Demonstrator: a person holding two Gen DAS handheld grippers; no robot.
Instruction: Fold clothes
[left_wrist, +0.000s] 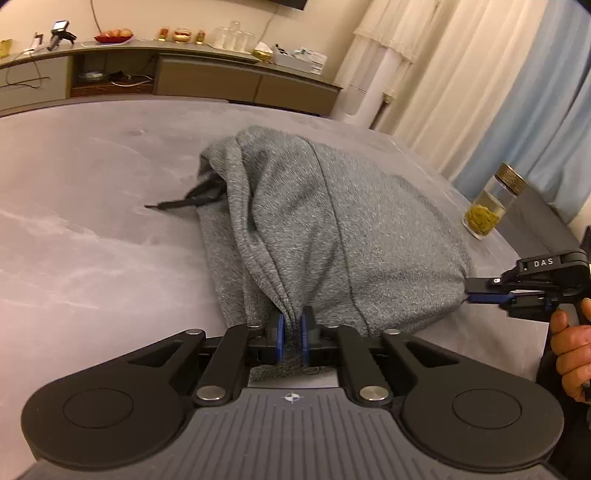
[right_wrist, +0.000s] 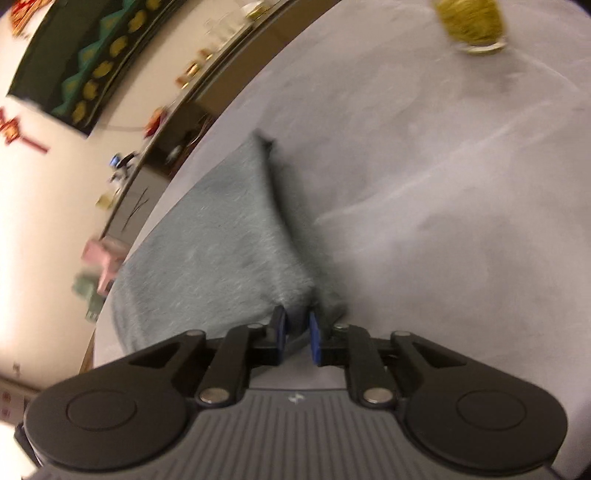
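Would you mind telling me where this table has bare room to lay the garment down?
Bare table left of the grey garment, and beyond it toward the sideboard. Crowded on the right: the glass jar near the edge.

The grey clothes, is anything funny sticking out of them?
Yes. A thin black drawstring pokes out from under the far left edge of the grey garment and lies loose on the table. The garment itself is bunched, pinched by the left gripper and right gripper.
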